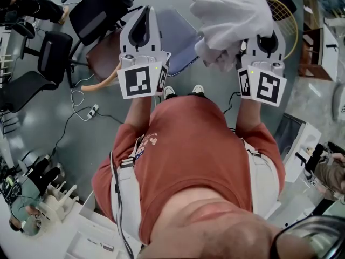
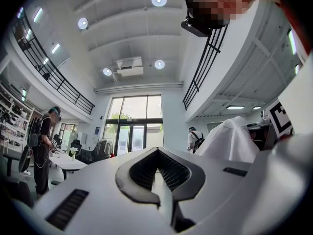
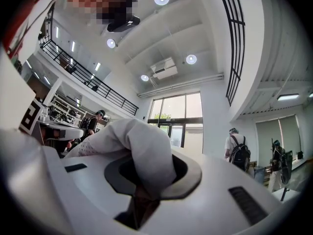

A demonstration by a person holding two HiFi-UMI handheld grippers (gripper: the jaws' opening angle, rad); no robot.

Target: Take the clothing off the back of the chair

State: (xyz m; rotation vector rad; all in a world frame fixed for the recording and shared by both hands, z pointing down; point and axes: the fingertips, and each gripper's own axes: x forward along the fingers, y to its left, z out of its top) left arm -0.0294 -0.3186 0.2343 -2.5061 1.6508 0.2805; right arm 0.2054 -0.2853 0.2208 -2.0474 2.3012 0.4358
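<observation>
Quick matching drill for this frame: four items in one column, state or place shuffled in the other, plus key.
1. left gripper
2. right gripper
3. power strip
4. black office chair

A. white, lying flat on the floor with a cable
B. jaws closed on the white garment
C. standing at the upper left of the head view
D. jaws together, nothing between them

Pairs: 1-D, 2-B, 3-A, 4-C
</observation>
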